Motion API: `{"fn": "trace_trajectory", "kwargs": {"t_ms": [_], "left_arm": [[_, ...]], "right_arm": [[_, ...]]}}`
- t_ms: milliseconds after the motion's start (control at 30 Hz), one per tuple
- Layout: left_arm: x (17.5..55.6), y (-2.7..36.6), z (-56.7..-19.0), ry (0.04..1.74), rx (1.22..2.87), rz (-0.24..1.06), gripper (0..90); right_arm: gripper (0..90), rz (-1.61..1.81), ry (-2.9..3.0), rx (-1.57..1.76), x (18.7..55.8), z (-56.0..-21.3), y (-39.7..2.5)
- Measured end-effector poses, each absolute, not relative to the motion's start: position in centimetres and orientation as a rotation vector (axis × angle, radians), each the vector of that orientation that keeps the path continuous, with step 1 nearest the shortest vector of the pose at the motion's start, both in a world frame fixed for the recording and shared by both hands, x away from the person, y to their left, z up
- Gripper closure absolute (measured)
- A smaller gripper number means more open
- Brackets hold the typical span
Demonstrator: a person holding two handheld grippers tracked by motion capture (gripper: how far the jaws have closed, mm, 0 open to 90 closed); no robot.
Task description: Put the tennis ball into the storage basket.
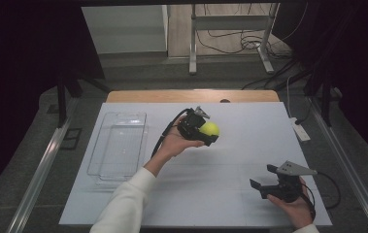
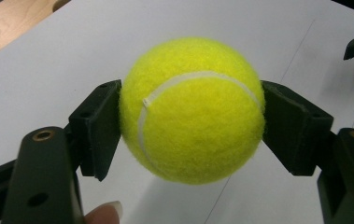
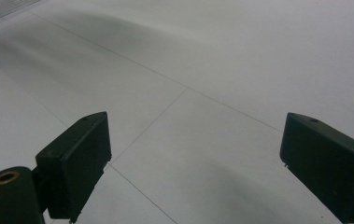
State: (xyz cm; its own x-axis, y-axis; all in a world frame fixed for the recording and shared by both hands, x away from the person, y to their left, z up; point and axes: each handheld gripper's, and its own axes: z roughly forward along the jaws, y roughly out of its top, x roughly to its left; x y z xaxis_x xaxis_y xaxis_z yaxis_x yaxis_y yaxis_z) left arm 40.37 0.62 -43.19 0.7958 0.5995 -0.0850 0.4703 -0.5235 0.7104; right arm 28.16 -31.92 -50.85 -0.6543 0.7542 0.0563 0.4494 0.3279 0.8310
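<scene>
Gripping the fuzzy yellow tennis ball [image 2: 192,109] between its two black jaws, the left gripper [image 1: 202,128] is held above the white-covered desk [image 1: 230,194], just right of the clear rectangular plastic tray [image 1: 118,145]. The jaws press on opposite sides of the ball, and a fingertip [image 2: 104,213] shows below the near jaw. The ball hangs clear of the desk surface. The right gripper [image 1: 264,180] sits well to the right of the tray, near the desk's front edge, jaws spread apart with only bare desk between them. Beyond the desk, past the tray's far end, cables [image 1: 235,41] lie on the floor around a metal stand [image 1: 230,22].
</scene>
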Motion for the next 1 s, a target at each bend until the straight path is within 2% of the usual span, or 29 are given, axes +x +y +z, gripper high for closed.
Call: {"fn": "trace_trajectory", "kwargs": {"t_ms": [1000], "left_arm": [[38.2,3.5,-42.6,0.797,2.154,0.293,26.7]], "right_arm": [[9.4,1.236,2.257,1.077,28.2,-50.9,-31.9]]}}
